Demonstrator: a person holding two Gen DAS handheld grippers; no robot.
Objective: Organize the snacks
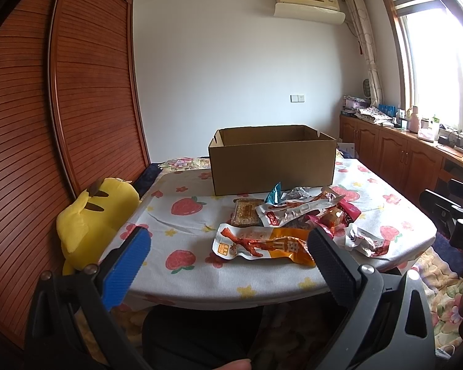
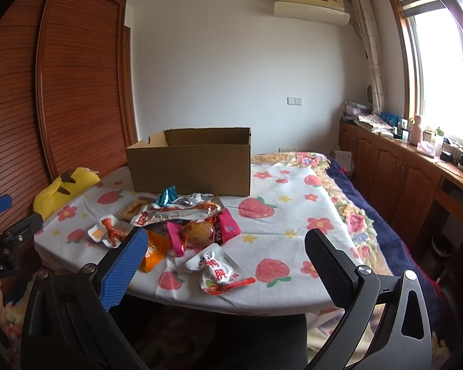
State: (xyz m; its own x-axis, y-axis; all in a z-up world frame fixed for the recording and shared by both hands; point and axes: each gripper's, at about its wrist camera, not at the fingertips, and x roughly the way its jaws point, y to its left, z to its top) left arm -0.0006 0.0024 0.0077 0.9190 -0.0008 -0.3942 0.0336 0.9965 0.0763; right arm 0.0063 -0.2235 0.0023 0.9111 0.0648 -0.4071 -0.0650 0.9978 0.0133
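Observation:
An open cardboard box (image 1: 271,160) stands at the back of a table with a strawberry-print cloth (image 1: 182,215); it also shows in the right wrist view (image 2: 191,160). A pile of snack packets (image 1: 296,212) lies in front of it, with an orange chicken-feet packet (image 1: 262,243) nearest and a white packet (image 1: 364,240) to the right. In the right wrist view the pile (image 2: 182,215) and the white packet (image 2: 219,271) show too. My left gripper (image 1: 228,246) is open and empty, above the table's near edge. My right gripper (image 2: 228,246) is open and empty, just short of the white packet.
A yellow plush toy (image 1: 92,215) sits at the table's left edge by a wooden louvred wardrobe (image 1: 86,92). A bed with a floral blanket (image 2: 355,209) lies to the right. Wooden cabinets (image 2: 401,169) with clutter run under the window.

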